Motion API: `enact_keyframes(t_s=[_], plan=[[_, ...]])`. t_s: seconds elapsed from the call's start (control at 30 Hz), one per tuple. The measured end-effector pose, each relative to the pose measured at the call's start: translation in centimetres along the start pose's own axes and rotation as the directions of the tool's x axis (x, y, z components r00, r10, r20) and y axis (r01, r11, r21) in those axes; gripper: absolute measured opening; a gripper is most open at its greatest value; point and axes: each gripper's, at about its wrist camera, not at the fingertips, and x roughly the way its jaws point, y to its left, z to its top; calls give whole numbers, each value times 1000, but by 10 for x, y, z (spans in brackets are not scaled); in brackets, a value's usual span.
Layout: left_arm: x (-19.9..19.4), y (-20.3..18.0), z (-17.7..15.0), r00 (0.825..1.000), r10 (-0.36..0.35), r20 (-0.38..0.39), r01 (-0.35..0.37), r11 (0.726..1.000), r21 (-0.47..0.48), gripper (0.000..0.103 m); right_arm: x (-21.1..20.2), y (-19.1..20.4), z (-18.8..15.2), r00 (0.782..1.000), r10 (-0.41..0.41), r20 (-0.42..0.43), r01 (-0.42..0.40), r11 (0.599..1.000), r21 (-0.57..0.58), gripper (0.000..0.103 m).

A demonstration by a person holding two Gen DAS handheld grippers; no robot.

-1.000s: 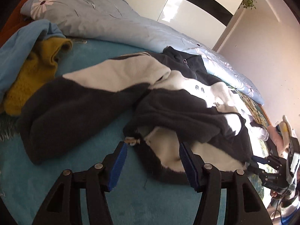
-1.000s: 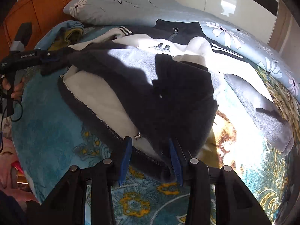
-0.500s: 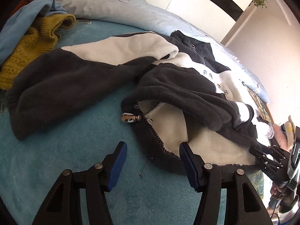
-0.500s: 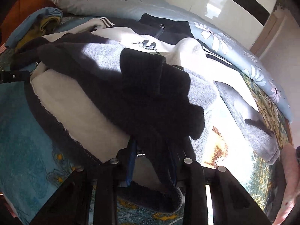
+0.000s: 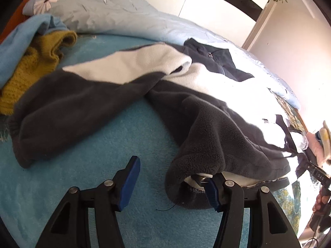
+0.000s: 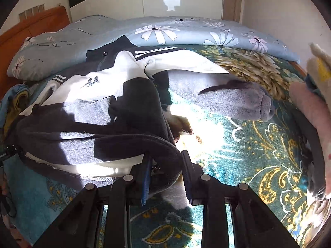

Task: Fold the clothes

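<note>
A black and white fleece jacket [image 5: 206, 107] lies spread on the bed, one sleeve stretched to the left. My left gripper [image 5: 173, 181] is open; the jacket's hem corner drapes over its right finger [image 5: 213, 192], while the left finger stands apart on the blanket. In the right wrist view the same jacket [image 6: 99, 115] lies ahead. My right gripper [image 6: 165, 177] is shut on the jacket's other hem corner, with dark fleece bunched between its pads.
A turquoise blanket [image 5: 93, 165] covers the bed. A yellow knit and a light blue garment [image 5: 31, 62] lie at the left. A flowered duvet [image 6: 165, 33] lies along the back. A pink garment [image 6: 310, 111] sits at the right edge.
My left gripper has moved forward to the hem, which now drapes over its right finger. My right gripper has lifted and carried its hem corner forward over the jacket.
</note>
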Motion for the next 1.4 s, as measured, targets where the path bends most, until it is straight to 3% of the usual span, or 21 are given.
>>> enact_keyframes(t_s=[0.1, 0.13, 0.23, 0.37, 0.47, 0.57, 0.6, 0.63, 0.73, 0.8, 0.93, 1.1, 1.3, 1.33, 1.37, 1.4], plan=[[-13, -7, 0, 998, 13, 65, -16, 999, 41, 60, -1, 4, -5, 1000, 3, 9, -3, 1000, -3, 30], [-16, -10, 0, 997, 17, 78, -22, 998, 56, 55, -1, 3, -4, 1000, 3, 8, -3, 1000, -4, 30], [-18, -18, 1, 996, 5, 89, -11, 997, 73, 18, 2, 0, -4, 1000, 5, -1, -5, 1000, -11, 30], [-35, -18, 2, 991, -36, 127, 35, 999, 8, 18, 5, 2, -6, 1000, -3, -13, 3, 1000, -21, 31], [-55, -12, -4, 985, -87, 150, 94, 995, -40, 17, -11, 0, -6, 999, 6, 34, -6, 1000, -3, 29], [-76, -3, -16, 976, -154, 155, 169, 982, -85, 17, -25, -1, -11, 998, 23, 60, -23, 1000, 6, 14], [-83, 0, -20, 972, -177, 158, 194, 976, -100, 17, -26, -2, -14, 998, 26, 54, -26, 1000, 6, 14], [-86, 3, -26, 972, -181, 150, 199, 974, -110, 17, -26, -3, -18, 998, 29, 48, -29, 1000, 5, 14], [-65, 12, -50, 991, -116, 69, 124, 983, -132, 17, -26, -5, -28, 999, 39, 30, -39, 999, 3, 14], [-50, 24, -63, 995, -103, 18, 104, 975, -195, 8, -27, -6, -35, 999, 45, 18, -45, 999, 1, 14], [-41, 37, -69, 990, -141, 8, 139, 954, -267, 8, -27, -9, -49, 998, 58, -6, -58, 998, -1, 14], [-48, 28, -63, 991, -133, 18, 134, 971, -197, 10, -36, -17, -52, 996, 90, -5, -90, 996, 11, 14], [-70, 38, -69, 982, -187, 7, 185, 964, -190, 14, -48, -28, -55, 992, 130, -2, -129, 991, 27, 14], [-77, 41, -69, 980, -198, 18, 198, 961, -191, 21, -50, -30, -55, 991, 136, -1, -136, 990, 30, 14], [-84, 44, -67, 979, -202, 39, 206, 959, -194, 37, -52, -32, -56, 990, 143, -1, -143, 989, 32, 16], [-90, 47, -64, 979, -195, 62, 204, 958, -201, 49, -54, -34, -56, 989, 149, 0, -149, 988, 35, 24]])
